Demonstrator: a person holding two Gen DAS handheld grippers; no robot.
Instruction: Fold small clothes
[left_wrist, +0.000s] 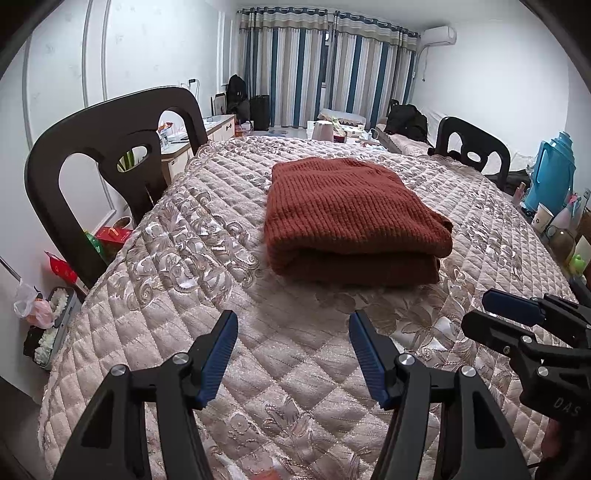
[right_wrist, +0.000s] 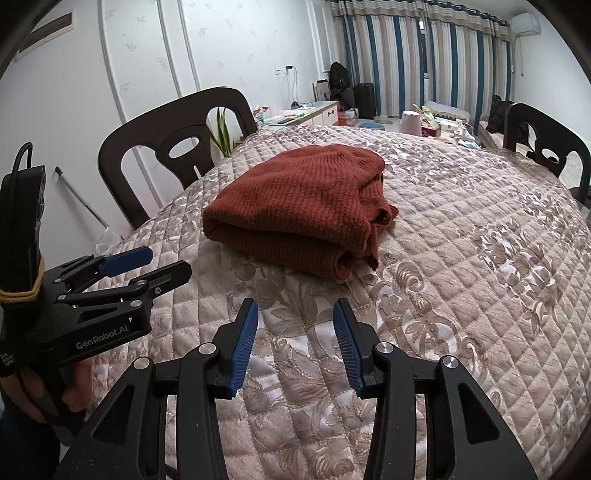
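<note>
**Two grippers hanging empty, one folded sweater waiting ahead**

Both tools are sitting side by side at my end of the table, and I am holding nothing in either. Closest to me, the left gripper (left_wrist: 293, 325) is standing with its blue pads well parted over bare quilted tablecloth (left_wrist: 155, 332), with only fabric pattern showing between them. Just to its right, the right gripper (right_wrist: 295, 314) is hanging with a somewhat narrower gap, also gripping nothing.

Straight beyond both sets of fingertips, near but not touching, the rust-red knitted sweater (left_wrist: 351, 218) is lying on the cloth in a thick, squared bundle, so I am judging the folding largely done. From the right wrist view its right-hand side (right_wrist: 380, 218) is looking looser, with a crumpled edge poking out from between the layers.

I am expecting this knit to behave soft and floppy, moderately heavy for clothing, stretchy, and grippy rather than slick against the ribbed pads. Pinching one layer will probably drag the rest askew. If tidying is needed, I am planning to take hold at the near doubled edge, one gripper toward each corner, biting through all layers together.

Further back, two dark chairs (left_wrist: 107, 158) are flanking the table, with striped curtains (left_wrist: 325, 70) behind.
</note>
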